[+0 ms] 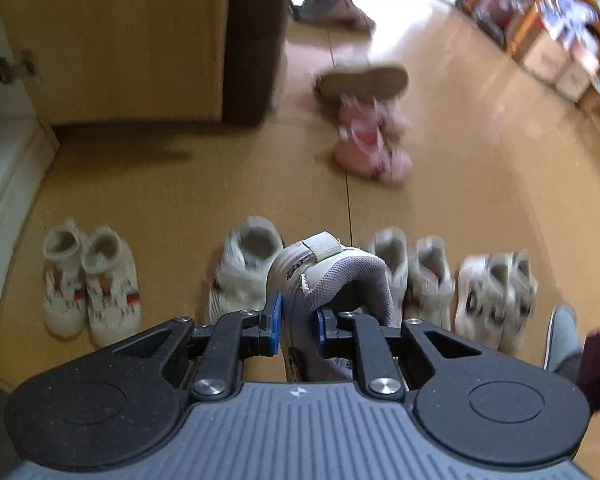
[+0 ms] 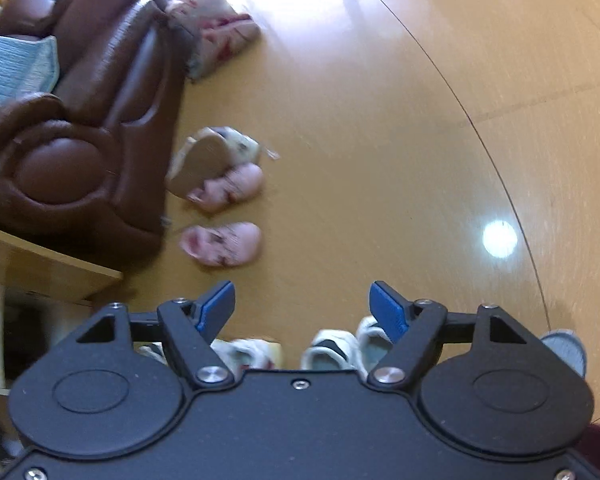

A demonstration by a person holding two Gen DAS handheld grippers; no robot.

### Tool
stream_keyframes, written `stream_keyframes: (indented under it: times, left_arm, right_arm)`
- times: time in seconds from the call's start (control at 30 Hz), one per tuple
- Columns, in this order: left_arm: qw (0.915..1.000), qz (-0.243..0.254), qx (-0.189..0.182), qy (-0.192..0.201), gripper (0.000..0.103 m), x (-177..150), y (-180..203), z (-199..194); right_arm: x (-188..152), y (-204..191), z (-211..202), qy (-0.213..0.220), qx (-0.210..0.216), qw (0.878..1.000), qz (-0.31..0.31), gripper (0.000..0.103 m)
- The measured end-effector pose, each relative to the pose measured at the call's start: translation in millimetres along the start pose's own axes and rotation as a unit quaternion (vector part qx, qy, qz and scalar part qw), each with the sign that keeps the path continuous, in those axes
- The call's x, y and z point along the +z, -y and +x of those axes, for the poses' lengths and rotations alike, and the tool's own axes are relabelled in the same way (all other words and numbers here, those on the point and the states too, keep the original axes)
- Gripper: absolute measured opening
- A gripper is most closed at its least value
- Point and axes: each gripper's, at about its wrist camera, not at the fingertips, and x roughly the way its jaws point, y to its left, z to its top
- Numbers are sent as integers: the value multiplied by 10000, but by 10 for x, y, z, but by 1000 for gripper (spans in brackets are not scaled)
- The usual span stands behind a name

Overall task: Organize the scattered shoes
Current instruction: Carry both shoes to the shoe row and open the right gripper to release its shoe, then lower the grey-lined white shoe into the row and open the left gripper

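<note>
My left gripper (image 1: 298, 322) is shut on the collar of a grey mesh shoe (image 1: 332, 276) with a hook-and-loop strap, held above the floor. Under it, white shoes stand in a row: a pair (image 1: 90, 284) at the left, a single white shoe (image 1: 244, 268), another pair (image 1: 416, 276), and a black-marked pair (image 1: 496, 296). Farther off lie pink shoes (image 1: 370, 140) and an overturned shoe showing its tan sole (image 1: 362, 80). My right gripper (image 2: 302, 306) is open, nothing between its fingers, above white shoes (image 2: 332, 350). Ahead of it lie two pink shoes (image 2: 222, 244) and the overturned shoe (image 2: 204, 160).
A brown leather sofa (image 2: 80, 120) stands left in the right wrist view, a wooden cabinet (image 2: 40, 264) beside it. A wooden door (image 1: 120, 40) and dark frame stand behind the row. Shelves with boxes (image 1: 552, 40) are far right. A person's grey slipper (image 1: 564, 332) is at the row's right end.
</note>
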Motion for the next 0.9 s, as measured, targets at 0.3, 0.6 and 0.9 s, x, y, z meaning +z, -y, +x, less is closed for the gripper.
stream_keyframes:
  times: [0.3,0.6,0.9]
  left_arm:
    - [9952,616,-12,-758,16,-201,150,494]
    - [9934,808,-809,63,16,713,333,366]
    - [9786,1041,-1775,6,16,1566,1096,1265]
  right_arm:
    - [-52,-199,102,-183,181,9982,-541,86]
    - [-166,-14,457,-451,363,9983,-66,86]
    - [-87,98,678,-239,221,9992,250,86]
